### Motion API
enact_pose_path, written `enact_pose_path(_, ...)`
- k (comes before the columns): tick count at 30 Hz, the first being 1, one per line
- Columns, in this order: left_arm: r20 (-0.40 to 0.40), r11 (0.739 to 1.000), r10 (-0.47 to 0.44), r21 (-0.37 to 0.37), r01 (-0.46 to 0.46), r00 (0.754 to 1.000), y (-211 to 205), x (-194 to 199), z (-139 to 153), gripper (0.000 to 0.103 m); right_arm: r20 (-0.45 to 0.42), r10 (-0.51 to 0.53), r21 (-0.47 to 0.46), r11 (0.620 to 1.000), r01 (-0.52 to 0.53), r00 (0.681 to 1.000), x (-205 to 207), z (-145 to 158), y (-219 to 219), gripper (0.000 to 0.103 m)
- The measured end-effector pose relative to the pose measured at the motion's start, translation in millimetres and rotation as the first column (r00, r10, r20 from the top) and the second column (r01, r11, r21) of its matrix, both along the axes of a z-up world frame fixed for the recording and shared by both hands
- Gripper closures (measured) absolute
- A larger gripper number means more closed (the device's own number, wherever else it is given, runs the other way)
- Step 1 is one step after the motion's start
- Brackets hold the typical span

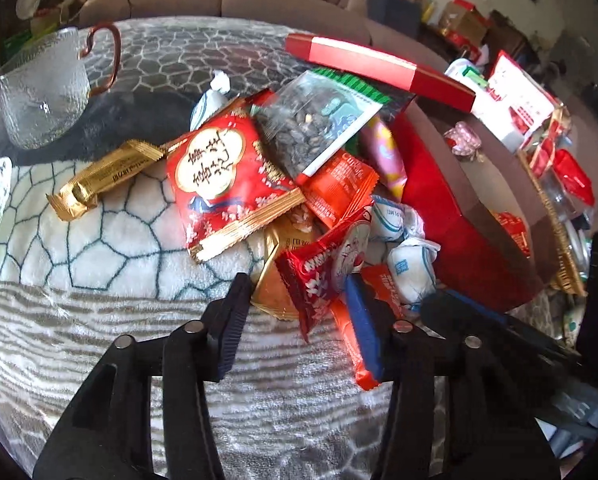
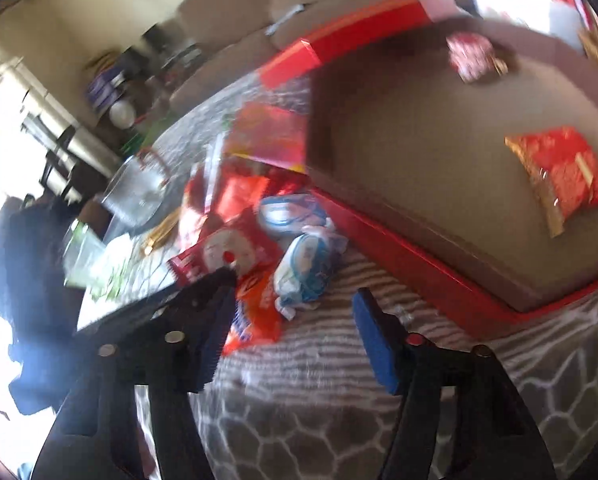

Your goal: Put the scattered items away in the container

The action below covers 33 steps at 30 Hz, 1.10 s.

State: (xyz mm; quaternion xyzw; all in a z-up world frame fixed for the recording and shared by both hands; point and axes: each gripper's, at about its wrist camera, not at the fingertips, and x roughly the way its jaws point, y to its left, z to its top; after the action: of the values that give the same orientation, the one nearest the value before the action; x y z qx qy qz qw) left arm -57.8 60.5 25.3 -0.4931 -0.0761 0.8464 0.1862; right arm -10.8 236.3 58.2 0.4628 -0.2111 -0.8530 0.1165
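Mid-tidy: we reach into the snack pile beside the red box, nothing held yet.

Nearest us, the left gripper stands wide open and empty, straddling a red wafer packet at the pile's near edge; we judge the next move is to lower and close on it, then carry it over the red box wall. The right gripper, blurred, is also open and empty, near the white wrapped candies just left of the box. Farther left of the box lie the big red pouch, seed bag and gold bar. Inside the box: one red packet and one pink candy.
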Motion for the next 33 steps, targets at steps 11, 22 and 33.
enact_pose_path(11, 0.013, 0.999, 0.028, 0.046, -0.028, 1.000, -19, 0, 6, 0.090, -0.027, 0.044, 0.023, 0.999, -0.043, 0.999, -5, 1, -8, 0.071)
enact_pose_path(22, 0.030, 0.995, 0.047, 0.084, -0.049, 0.998, -8, -10, 3, 0.069, -0.042, 0.102, 0.008, 0.995, -0.101, 0.994, 22, 30, 3, 0.071)
enact_pose_path(33, -0.017, 0.991, 0.013, 0.131, -0.010, 1.000, -1, 8, 45, 0.095, -0.150, 0.072, 0.003, 0.997, -0.072, 0.986, 22, 92, 57, 0.071)
